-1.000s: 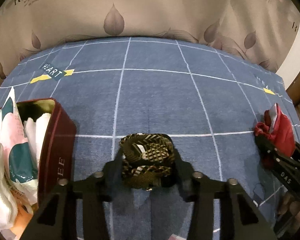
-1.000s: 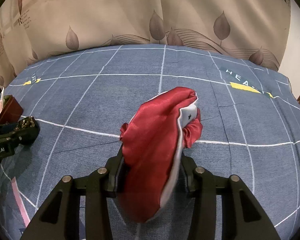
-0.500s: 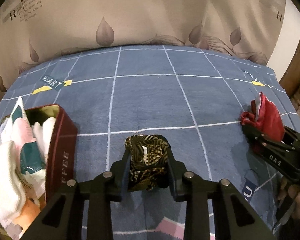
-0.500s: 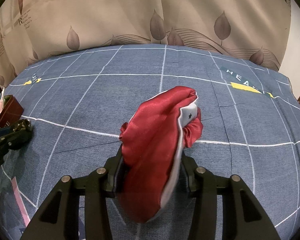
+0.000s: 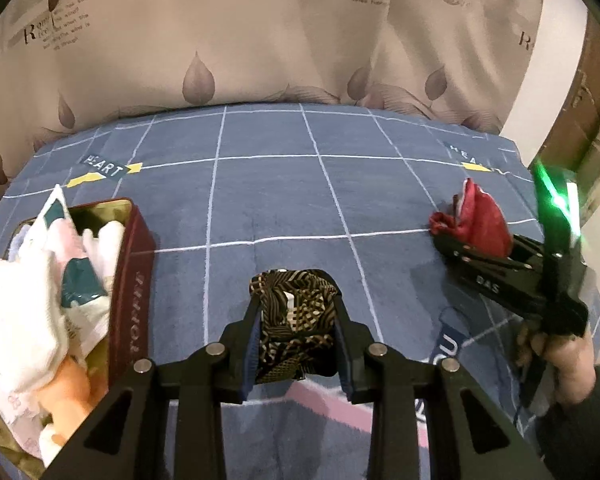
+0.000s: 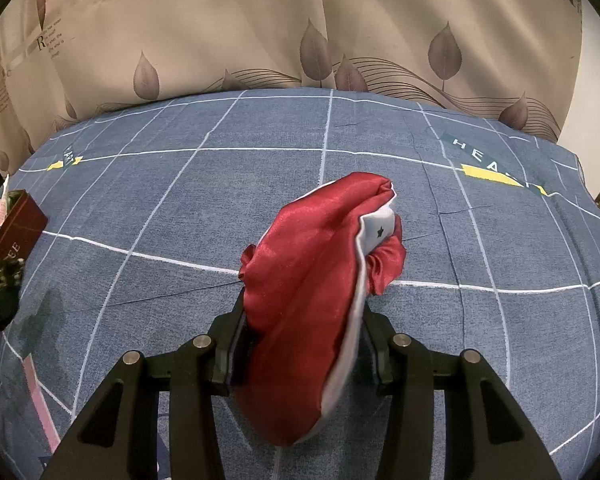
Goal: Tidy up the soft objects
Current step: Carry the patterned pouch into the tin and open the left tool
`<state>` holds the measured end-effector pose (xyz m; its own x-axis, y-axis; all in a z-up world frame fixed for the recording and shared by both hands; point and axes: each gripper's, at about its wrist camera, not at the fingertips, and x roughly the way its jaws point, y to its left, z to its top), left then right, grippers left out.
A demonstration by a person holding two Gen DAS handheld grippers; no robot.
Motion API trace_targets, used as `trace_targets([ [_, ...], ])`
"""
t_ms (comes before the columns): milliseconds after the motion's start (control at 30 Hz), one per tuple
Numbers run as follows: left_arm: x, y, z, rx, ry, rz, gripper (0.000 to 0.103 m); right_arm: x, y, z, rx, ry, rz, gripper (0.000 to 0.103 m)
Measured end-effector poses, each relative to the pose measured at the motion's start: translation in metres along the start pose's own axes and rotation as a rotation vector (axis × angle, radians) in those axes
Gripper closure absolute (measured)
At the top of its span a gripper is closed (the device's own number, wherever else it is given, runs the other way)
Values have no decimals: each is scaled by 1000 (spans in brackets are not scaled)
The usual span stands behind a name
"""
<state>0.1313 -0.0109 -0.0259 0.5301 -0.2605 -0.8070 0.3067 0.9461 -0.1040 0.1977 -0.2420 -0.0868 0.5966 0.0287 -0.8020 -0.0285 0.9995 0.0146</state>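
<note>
My left gripper (image 5: 296, 320) is shut on a rolled brown patterned cloth (image 5: 294, 312) and holds it above the blue grid bedsheet (image 5: 260, 200). A dark red tin box (image 5: 134, 280) full of white and pastel soft items (image 5: 40, 288) stands just left of it. My right gripper (image 6: 304, 328) is shut on a folded red satin cloth with white lining (image 6: 320, 272). The right gripper also shows in the left wrist view (image 5: 472, 244), still holding the red cloth (image 5: 480, 220). The box edge shows at the far left of the right wrist view (image 6: 16, 236).
A beige leaf-print curtain (image 5: 260, 40) hangs behind the bed. A wooden edge (image 5: 592, 92) stands at the far right. A pink stripe (image 5: 320, 396) crosses the sheet below the left gripper. The person's hand (image 5: 560, 352) holds the right gripper.
My left gripper has lifted and pulled back with the patterned cloth, so the box and right gripper sit lower and nearer in its view. The right gripper has held still with the red cloth.
</note>
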Motion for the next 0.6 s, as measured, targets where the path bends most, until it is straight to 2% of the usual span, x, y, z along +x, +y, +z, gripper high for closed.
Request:
trace_targets([
  [267,-38,9,-6,23,-27,13,71,0,1,0,0,0,0,58],
  [600,-87,47,-18,-29,-83,84,71,0,0,0,0,0,-1,58],
])
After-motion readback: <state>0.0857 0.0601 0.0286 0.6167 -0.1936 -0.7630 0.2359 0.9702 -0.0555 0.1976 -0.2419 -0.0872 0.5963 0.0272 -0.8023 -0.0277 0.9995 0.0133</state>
